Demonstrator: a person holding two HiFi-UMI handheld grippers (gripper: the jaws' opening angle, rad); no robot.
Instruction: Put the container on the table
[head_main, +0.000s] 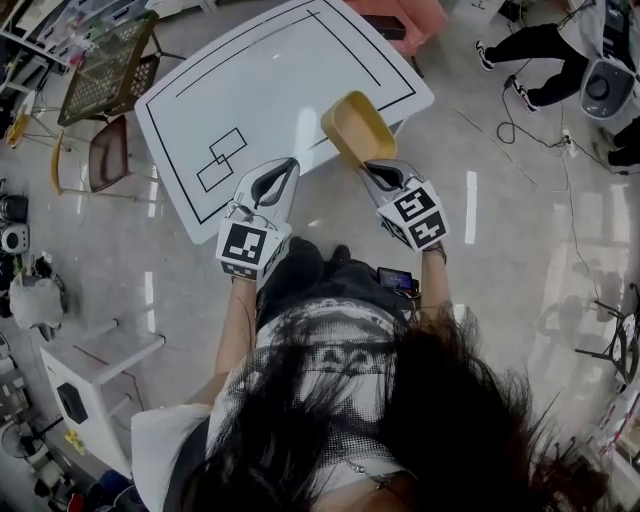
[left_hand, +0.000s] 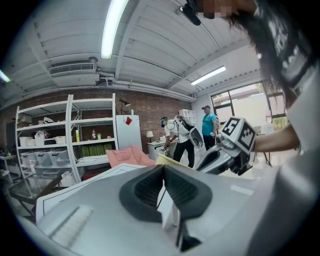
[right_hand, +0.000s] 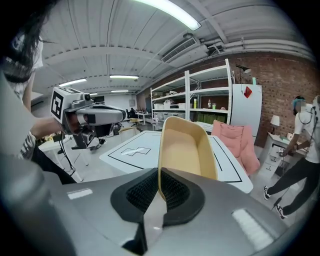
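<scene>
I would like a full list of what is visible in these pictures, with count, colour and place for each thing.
container: one, tan, held over the table's edge
table: one, white with black lines, in front of the person
seat: one, pink, at the table's far end
shelving: at least one unit, white, by the brick wall
right gripper: one, grey, jaws shut on the container's rim
left gripper: one, grey, jaws together, nothing between them
</scene>
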